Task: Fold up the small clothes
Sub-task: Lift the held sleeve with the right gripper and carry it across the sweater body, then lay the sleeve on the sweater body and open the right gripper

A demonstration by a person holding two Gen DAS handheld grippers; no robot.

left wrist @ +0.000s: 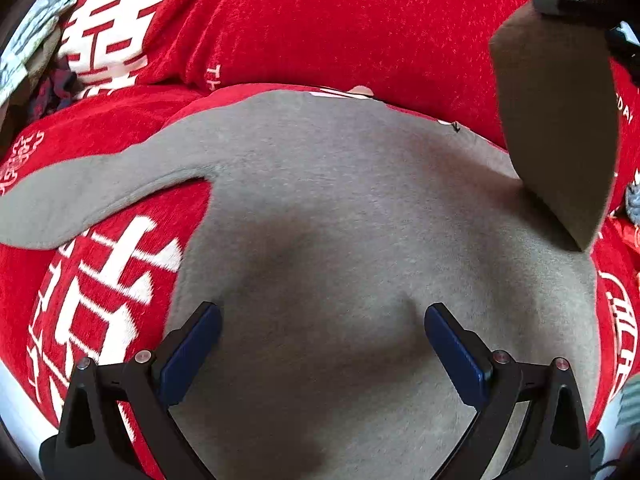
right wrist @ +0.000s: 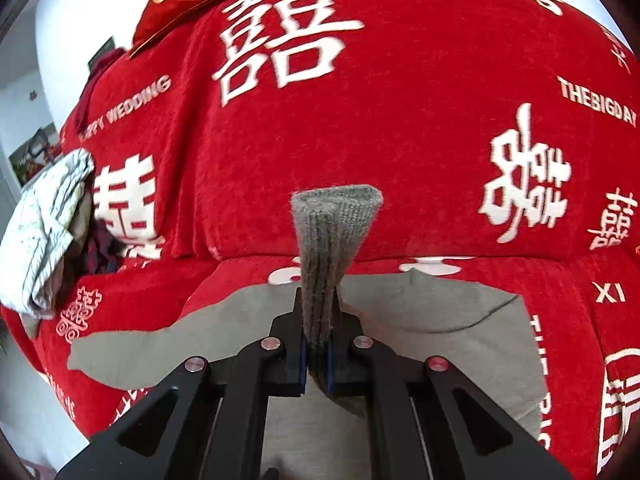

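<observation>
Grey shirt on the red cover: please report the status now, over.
Left gripper open, low over the grey shirt. Right gripper shut on the cuff, sleeve lifted. Nothing on the shirt; clothes pile off to the side.

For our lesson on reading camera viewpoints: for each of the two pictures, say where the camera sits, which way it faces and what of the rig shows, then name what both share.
Left wrist: sits behind the left tongs, facing down over the grey top; its open blue pads show, with the right tongs lifting the sleeve.
Right wrist: sits behind the right tongs, facing the sofa back; they are shut on the sleeve.
Shared: grey top, red cover, pale clothes pile.
</observation>
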